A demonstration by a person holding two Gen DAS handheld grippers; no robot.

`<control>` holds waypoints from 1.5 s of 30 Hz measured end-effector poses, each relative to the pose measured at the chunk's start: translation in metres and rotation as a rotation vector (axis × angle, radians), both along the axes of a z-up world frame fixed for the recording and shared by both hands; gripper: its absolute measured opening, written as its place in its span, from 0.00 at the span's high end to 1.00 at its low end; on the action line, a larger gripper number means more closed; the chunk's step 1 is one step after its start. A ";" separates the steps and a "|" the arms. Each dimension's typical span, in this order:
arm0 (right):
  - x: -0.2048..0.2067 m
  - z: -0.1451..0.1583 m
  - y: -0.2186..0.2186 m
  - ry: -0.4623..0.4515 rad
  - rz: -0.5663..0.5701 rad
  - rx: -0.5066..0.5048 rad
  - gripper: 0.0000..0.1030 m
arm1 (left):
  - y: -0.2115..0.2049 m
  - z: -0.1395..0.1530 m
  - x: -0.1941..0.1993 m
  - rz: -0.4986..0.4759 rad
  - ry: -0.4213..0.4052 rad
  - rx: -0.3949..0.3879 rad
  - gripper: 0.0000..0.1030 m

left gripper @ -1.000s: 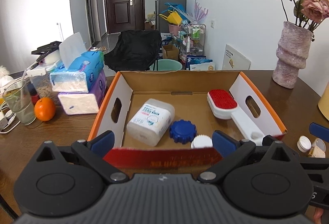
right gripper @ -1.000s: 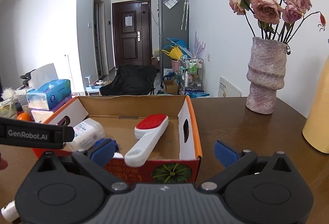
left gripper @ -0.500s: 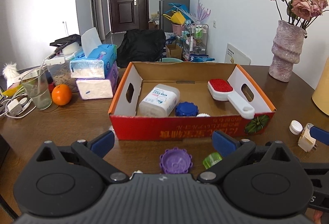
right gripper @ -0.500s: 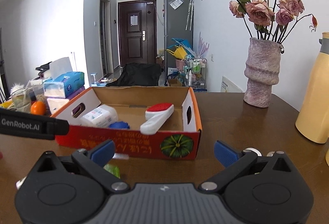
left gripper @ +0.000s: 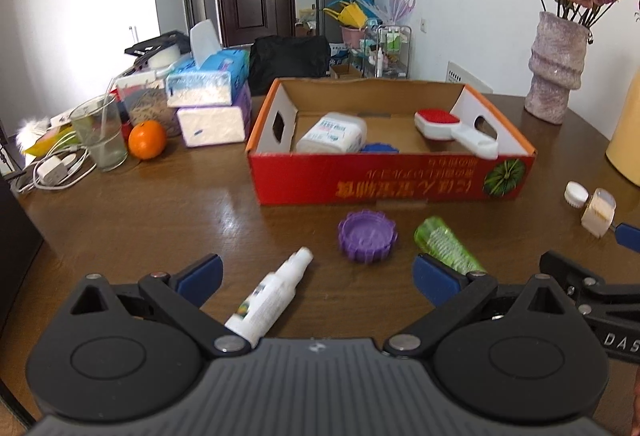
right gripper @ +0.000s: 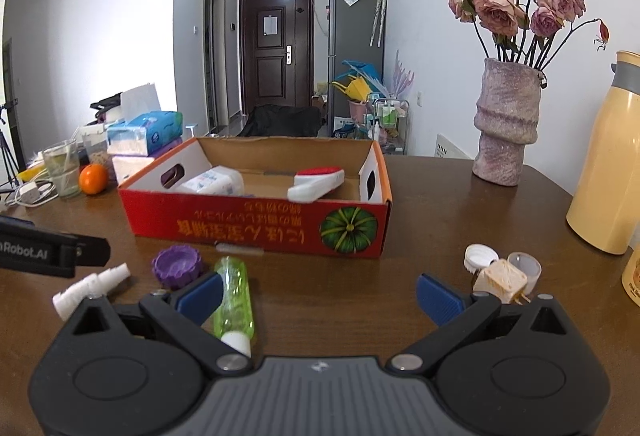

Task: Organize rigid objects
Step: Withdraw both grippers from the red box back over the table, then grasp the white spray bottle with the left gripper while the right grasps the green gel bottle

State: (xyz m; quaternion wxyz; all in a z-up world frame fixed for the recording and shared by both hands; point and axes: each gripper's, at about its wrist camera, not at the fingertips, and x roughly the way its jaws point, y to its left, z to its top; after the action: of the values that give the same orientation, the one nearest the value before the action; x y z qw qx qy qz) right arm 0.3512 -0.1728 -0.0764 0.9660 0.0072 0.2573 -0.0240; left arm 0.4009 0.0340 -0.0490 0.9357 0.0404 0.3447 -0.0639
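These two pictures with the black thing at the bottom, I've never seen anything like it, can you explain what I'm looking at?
The black shape is a handheld two-finger gripper; a person holds one in each hand, with no robot arm. Each picture comes from a wide-angle camera on one gripper, looking forward along its blue-tipped fingers. The left gripper and right gripper are both open and hold nothing. On the brown wooden table stands an open red cardboard box containing a white plastic tub, a red-and-white brush and a blue ridged lid. In front of it lie a purple ridged lid, a white spray bottle and a clear green bottle.
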 end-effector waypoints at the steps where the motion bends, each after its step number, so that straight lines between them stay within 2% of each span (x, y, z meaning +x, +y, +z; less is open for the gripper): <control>1: -0.002 -0.001 0.000 0.003 0.001 0.001 0.00 | 0.002 -0.002 -0.002 0.003 0.004 0.002 0.00; 17: -0.014 -0.021 0.007 0.050 0.023 0.014 0.00 | 0.021 -0.039 -0.005 0.010 0.072 0.054 0.00; 25: -0.006 -0.030 0.006 0.063 0.013 0.035 0.00 | 0.033 -0.060 0.015 0.028 0.099 0.023 0.00; 28: -0.003 -0.034 0.003 0.054 -0.002 0.060 0.00 | 0.036 -0.068 0.023 0.029 0.119 0.007 0.03; 30: -0.001 -0.037 -0.001 0.050 -0.015 0.086 0.00 | 0.036 -0.072 0.027 0.021 0.126 0.001 0.10; 32: 0.002 -0.039 -0.003 0.050 -0.022 0.103 0.00 | 0.035 -0.075 0.030 0.010 0.127 -0.002 0.32; 33: 0.002 -0.039 -0.004 0.052 -0.023 0.108 0.00 | 0.035 -0.074 0.029 0.001 0.115 -0.006 0.38; 34: 0.003 -0.040 -0.005 0.054 -0.024 0.111 0.00 | 0.034 -0.073 0.028 -0.008 0.104 -0.004 0.59; 35: 0.004 -0.041 -0.005 0.056 -0.022 0.113 0.00 | 0.033 -0.071 0.027 -0.019 0.100 -0.011 0.72; 45: 0.007 -0.046 -0.001 0.064 -0.013 0.116 0.00 | 0.033 -0.070 0.021 0.004 0.074 -0.014 0.72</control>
State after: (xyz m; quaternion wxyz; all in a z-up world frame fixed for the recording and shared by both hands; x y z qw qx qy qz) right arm 0.3579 -0.1736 -0.1222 0.9550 0.0642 0.2890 -0.0153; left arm 0.4216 0.0670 -0.1187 0.9226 0.0310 0.3787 -0.0659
